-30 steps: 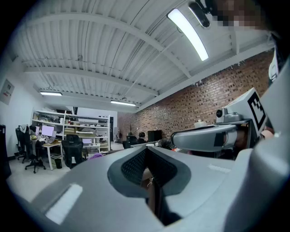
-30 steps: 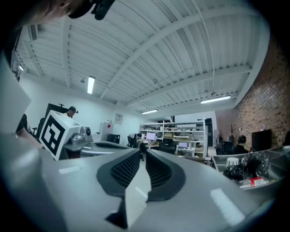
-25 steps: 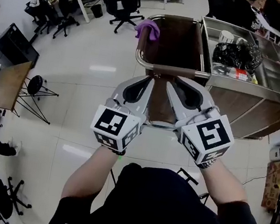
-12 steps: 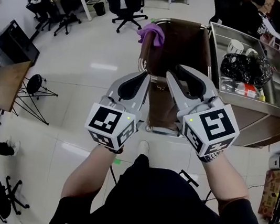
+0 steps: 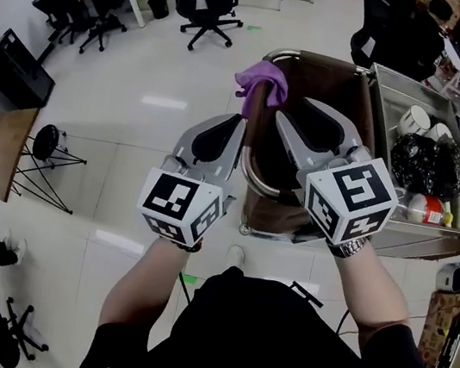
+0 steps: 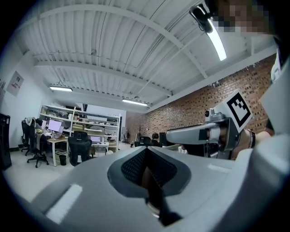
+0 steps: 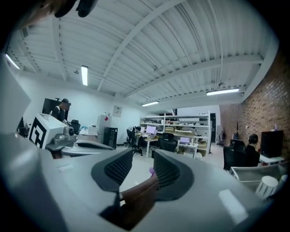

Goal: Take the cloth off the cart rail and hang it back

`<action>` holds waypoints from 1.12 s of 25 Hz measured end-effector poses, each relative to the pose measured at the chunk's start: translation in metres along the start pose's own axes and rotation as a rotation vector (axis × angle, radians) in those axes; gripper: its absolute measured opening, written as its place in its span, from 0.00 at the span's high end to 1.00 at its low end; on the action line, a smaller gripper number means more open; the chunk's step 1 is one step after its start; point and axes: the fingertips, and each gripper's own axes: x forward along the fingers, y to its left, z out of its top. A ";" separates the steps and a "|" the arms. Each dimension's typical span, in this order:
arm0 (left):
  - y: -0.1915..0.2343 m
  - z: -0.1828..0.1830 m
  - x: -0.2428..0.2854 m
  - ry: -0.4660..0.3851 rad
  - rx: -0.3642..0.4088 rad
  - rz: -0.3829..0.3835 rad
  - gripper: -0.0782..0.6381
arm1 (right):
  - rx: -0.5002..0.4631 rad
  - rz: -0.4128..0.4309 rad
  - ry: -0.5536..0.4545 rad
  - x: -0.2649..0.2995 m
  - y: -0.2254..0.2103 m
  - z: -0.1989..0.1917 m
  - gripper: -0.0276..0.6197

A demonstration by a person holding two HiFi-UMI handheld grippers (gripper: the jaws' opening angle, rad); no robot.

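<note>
The cloth [image 5: 262, 79] on the cart rail [image 5: 251, 152] looks soft and light; I judge its top fold best to pinch. My right tool [image 5: 311, 114] has just been opening, empty; my left tool [image 5: 237, 123] is closed.

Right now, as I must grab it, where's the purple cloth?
In the head view the purple cloth hangs over the cart rail at its far left corner, just above the picture's centre.
</note>
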 end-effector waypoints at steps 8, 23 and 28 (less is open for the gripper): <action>0.081 -0.047 0.078 0.043 -0.058 -0.032 0.89 | 0.065 -0.033 0.164 0.110 -0.070 -0.067 0.64; 0.143 -0.076 0.119 0.074 -0.111 -0.095 0.89 | 0.118 -0.105 0.467 0.195 -0.107 -0.162 0.59; 0.148 -0.082 0.120 0.082 -0.119 -0.104 0.89 | 0.137 -0.122 0.518 0.202 -0.110 -0.183 0.59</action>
